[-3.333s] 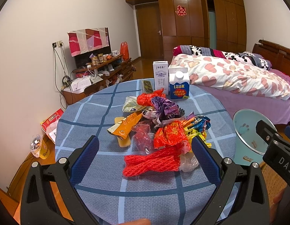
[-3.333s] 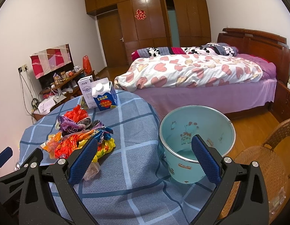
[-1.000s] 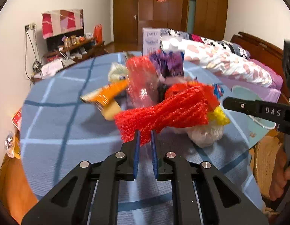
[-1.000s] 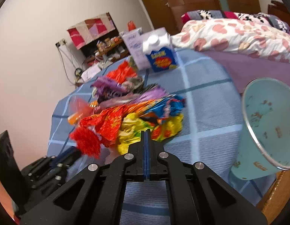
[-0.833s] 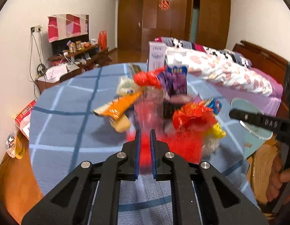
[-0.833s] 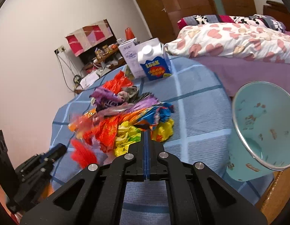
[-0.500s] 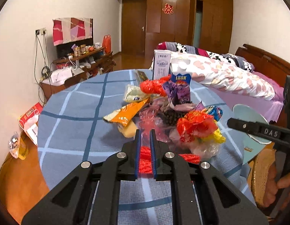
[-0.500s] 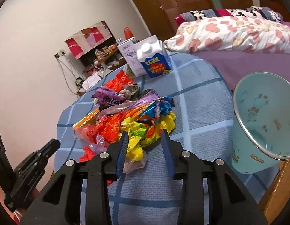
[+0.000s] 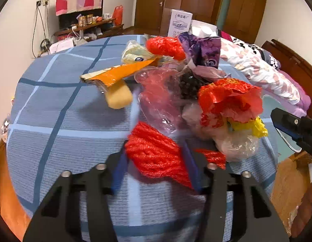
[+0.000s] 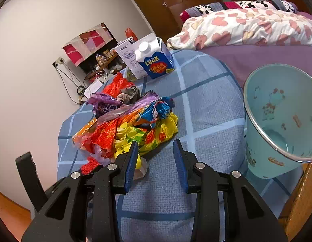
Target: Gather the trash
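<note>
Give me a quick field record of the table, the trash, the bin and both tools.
surface: round table, blue checked cloth
trash: heap of crumpled wrappers, mid-table
cartons: blue milk carton upright beside a white carton
bin: light blue bucket, beside the table
left tool: just opening, red mesh bag between the jaws
right tool: open, holding nothing

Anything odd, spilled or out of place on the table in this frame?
A heap of crumpled wrappers litters the checked tablecloth, none of it yet in the pale blue bin beside the table. A red mesh bag lies between the left gripper's jaws. Both cartons stand upright; nothing spilled.
</note>
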{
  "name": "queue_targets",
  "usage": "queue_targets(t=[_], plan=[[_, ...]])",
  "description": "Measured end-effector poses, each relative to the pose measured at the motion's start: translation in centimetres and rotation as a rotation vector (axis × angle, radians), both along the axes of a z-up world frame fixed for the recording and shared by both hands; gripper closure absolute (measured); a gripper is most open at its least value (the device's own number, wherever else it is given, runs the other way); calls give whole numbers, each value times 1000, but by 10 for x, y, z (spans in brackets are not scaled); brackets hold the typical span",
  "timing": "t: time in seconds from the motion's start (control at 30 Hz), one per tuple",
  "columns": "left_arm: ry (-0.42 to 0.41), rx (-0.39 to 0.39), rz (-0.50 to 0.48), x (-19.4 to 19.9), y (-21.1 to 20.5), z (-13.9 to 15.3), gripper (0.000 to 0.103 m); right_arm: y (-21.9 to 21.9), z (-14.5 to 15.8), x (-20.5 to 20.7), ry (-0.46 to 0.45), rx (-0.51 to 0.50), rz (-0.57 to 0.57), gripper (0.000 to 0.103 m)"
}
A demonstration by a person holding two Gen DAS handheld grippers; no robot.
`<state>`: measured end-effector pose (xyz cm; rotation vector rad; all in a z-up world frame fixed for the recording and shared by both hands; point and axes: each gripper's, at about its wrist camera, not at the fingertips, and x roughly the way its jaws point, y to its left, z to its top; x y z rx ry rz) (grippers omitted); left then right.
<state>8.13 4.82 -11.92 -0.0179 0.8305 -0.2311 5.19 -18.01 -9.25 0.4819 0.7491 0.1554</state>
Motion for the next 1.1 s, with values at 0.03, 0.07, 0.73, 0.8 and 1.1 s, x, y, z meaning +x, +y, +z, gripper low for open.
queue_targets(t=[0.03, 0.07, 0.73, 0.8, 1.1], plan=[[-15, 10, -24, -2, -3, 3, 68, 1, 0, 1, 1, 2, 5, 66], [-32, 18, -32, -4, -4, 5, 88, 2, 1, 2, 2, 9, 10, 66], [-245, -39, 115, -26, 67, 95, 91, 72, 21, 41, -31, -32, 185, 51], [-240, -38, 116, -25, 67, 94, 91, 77, 7, 48, 24, -25, 213, 81], [-248, -37, 104, -27, 57, 97, 91, 58, 52, 10, -213, -5, 244, 86]])
